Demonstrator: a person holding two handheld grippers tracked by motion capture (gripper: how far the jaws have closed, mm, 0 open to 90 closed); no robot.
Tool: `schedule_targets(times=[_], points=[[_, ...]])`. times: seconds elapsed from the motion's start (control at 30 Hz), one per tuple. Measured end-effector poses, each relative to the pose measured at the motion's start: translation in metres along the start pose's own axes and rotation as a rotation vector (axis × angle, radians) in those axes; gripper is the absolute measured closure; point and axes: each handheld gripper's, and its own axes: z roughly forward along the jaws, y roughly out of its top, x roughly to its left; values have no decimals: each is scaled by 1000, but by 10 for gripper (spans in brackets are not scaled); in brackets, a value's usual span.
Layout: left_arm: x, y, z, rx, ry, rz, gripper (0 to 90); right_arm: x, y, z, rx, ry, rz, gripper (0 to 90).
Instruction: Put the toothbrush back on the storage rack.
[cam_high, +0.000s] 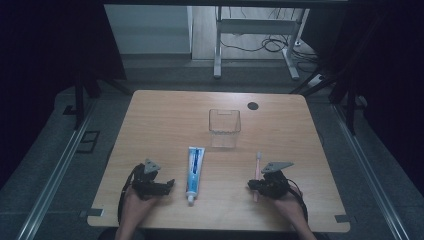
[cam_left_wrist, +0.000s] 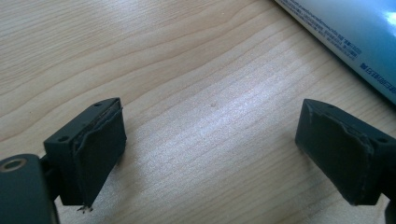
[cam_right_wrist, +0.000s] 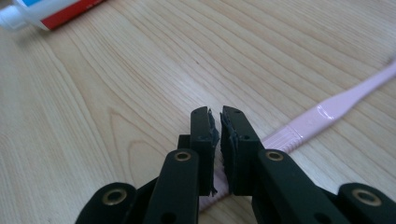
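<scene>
A pink toothbrush (cam_high: 257, 172) lies lengthwise on the wooden table (cam_high: 165, 120), right of centre. My right gripper (cam_high: 251, 185) rests at its near end, pointing left across the handle. In the right gripper view its jaws (cam_right_wrist: 215, 112) stand shut, pads together, and the toothbrush (cam_right_wrist: 327, 114) runs underneath them rather than between the pads. A white and blue toothpaste tube (cam_high: 195, 170) lies in the middle, cap toward me. My left gripper (cam_high: 170, 184) sits just left of the tube. It is open (cam_left_wrist: 210, 112) over bare wood, with the tube (cam_left_wrist: 345, 28) beyond its right jaw.
A clear plastic cup (cam_high: 224, 122) stands upright behind the tube, near the table's middle. A black round spot (cam_high: 253, 105) marks the far edge. The toothpaste cap end (cam_right_wrist: 51, 9) lies ahead and left of the right gripper. Bare wood stretches to the left.
</scene>
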Motion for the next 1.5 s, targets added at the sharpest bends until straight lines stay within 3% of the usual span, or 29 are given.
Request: schedule_targets(times=[1.2, 1.5], points=[[0, 0, 0, -1, -1, -1, 87, -45, -34, -47, 3, -119, 87, 814], [0, 0, 0, 0, -1, -1, 87, -41, -28, -53, 12, -111, 66, 802]])
